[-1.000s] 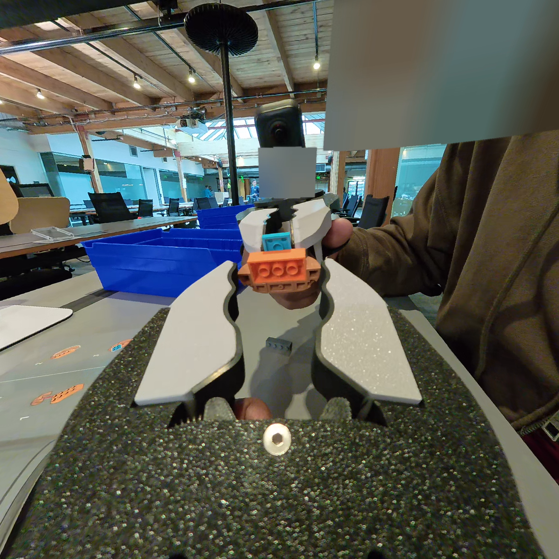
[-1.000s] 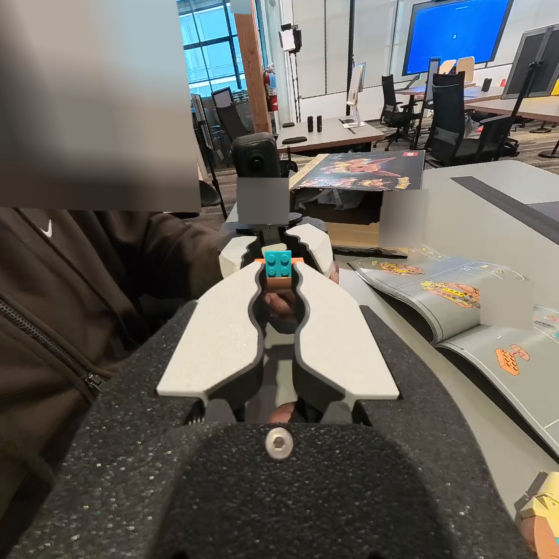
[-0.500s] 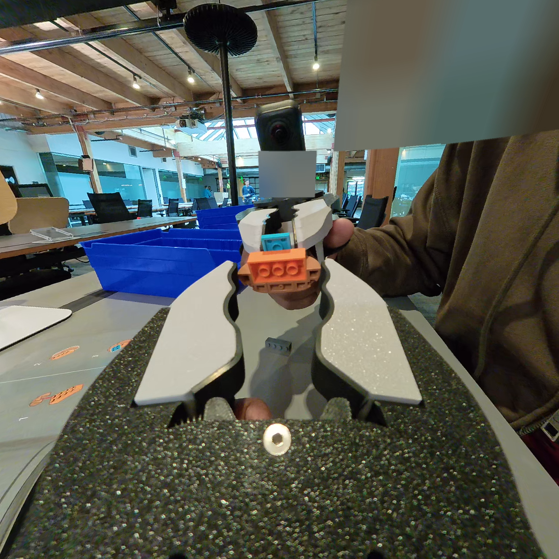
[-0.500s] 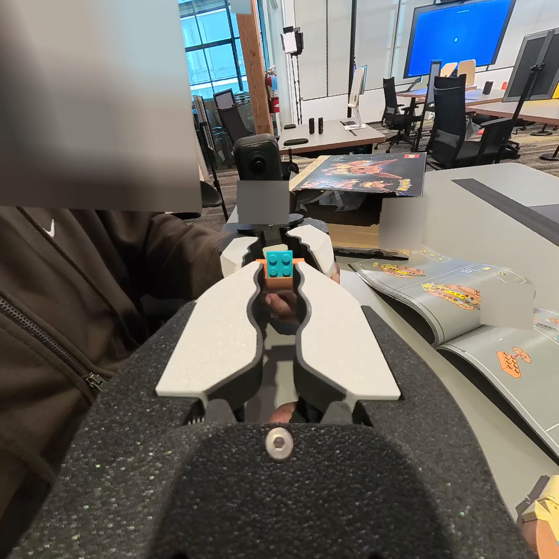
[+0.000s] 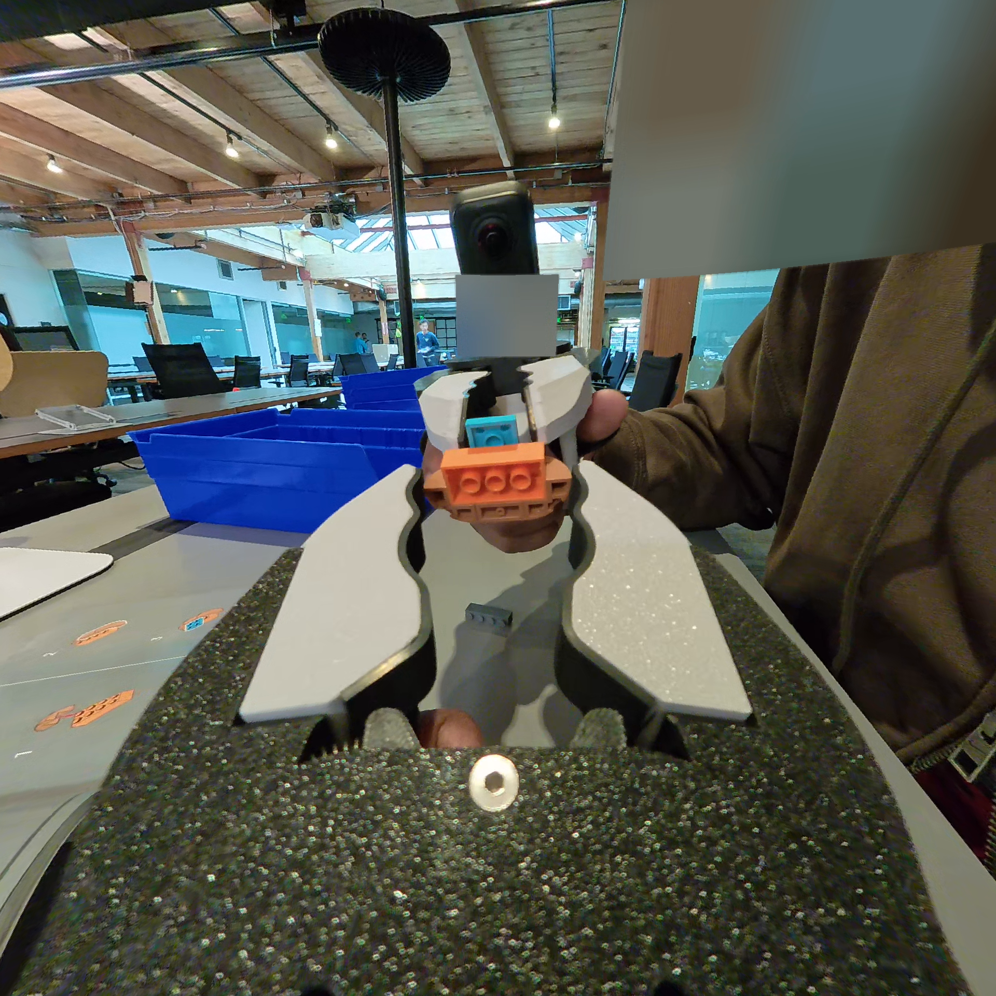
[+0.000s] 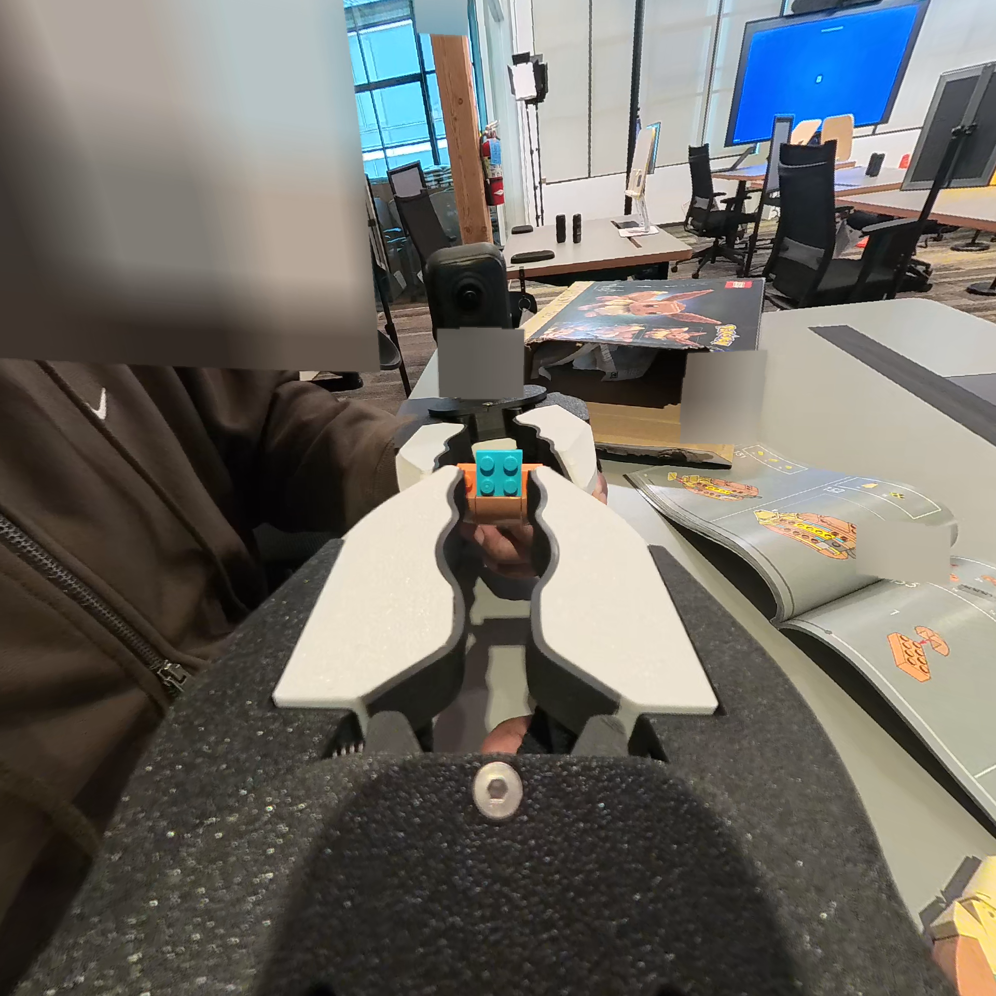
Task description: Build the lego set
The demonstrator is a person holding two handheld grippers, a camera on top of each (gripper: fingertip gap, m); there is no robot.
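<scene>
Right gripper (image 6: 496, 479) clamps orange assembly (image 6: 493, 506) carrying teal plate (image 6: 498, 473); left gripper (image 5: 496, 485) spread around orange assembly, contact unclear. Poses unchanged over last second. Judgement: teal plate seated, alignment hold. Dark grey brick (image 5: 488, 618) lies on table (image 5: 161, 620) below.

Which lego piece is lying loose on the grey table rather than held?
The small dark grey studded piece, low in the left wrist view. The teal square brick and the orange brick are held up off the table in the right gripper.
</scene>
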